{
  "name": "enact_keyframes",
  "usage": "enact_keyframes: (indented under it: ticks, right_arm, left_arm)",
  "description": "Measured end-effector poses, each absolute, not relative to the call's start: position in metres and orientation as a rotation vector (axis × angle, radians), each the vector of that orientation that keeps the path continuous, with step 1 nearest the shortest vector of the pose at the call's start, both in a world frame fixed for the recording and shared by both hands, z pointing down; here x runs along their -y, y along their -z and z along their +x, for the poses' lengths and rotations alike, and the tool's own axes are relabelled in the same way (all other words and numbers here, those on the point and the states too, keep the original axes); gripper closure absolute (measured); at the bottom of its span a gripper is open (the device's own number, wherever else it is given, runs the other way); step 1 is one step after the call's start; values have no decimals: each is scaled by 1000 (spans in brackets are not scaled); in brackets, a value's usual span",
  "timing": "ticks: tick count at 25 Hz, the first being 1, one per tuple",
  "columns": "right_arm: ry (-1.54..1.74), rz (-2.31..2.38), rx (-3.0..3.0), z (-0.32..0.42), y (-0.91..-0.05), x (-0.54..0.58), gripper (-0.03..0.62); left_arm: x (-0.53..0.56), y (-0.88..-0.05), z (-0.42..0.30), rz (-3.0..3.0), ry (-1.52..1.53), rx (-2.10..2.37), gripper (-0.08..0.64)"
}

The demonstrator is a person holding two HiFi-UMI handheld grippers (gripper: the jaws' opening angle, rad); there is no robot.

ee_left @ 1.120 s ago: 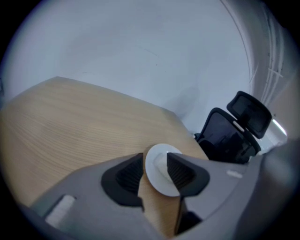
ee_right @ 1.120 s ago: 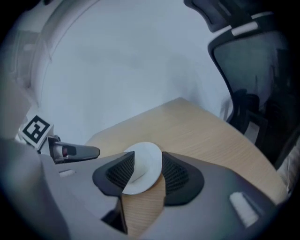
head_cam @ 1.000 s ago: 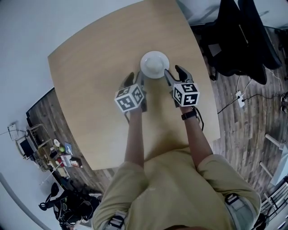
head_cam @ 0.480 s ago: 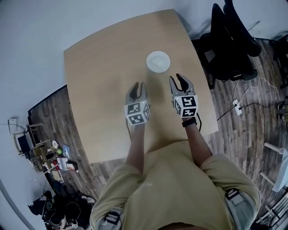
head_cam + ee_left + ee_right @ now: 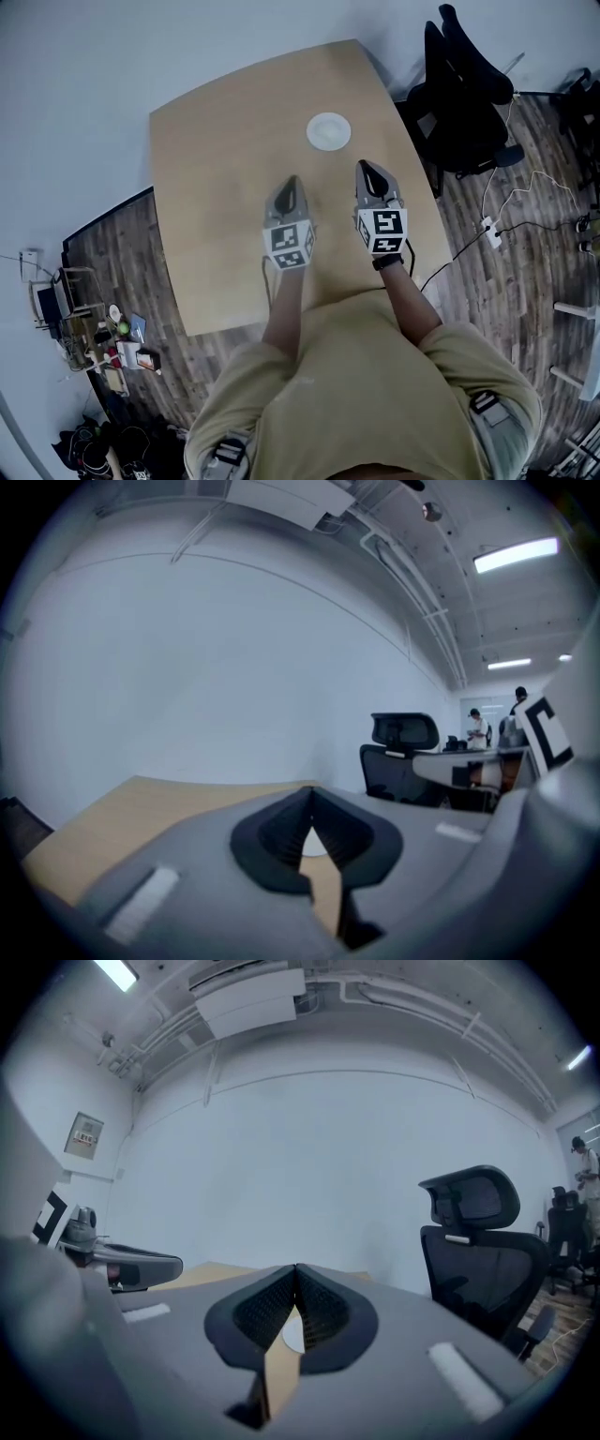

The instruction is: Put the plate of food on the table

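A round white plate [image 5: 329,131] rests on the wooden table [image 5: 216,187], toward its far side. My left gripper [image 5: 288,184] is over the middle of the table, well short of the plate, its jaws shut with nothing between them. My right gripper [image 5: 367,168] is beside it on the right, also shut and empty, a short way from the plate. A sliver of the plate [image 5: 314,844] shows through the left gripper's closed jaws, and the plate [image 5: 293,1336] peeks through the right gripper's too.
A black office chair [image 5: 459,98] stands just off the table's right far corner, with cables [image 5: 487,225] on the wooden floor. Clutter [image 5: 103,328] lies on the floor at the left. People stand far off in the left gripper view.
Both grippers have let go of the plate, pulled back toward me and shut. The plate stays on the table, farther from the grippers than before.
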State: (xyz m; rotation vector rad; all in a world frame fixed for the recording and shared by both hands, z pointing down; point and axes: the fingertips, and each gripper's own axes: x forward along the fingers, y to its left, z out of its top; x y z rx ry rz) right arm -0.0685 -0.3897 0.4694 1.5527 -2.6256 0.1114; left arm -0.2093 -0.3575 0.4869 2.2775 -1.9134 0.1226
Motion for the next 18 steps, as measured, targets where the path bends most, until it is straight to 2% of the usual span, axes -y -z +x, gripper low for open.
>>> enact_keyframes:
  ticks: [18]
  right_arm:
    - [-107, 1577, 2577, -14, -471, 278, 584]
  left_arm:
    - [273, -483, -182, 2304, -43, 1861, 557]
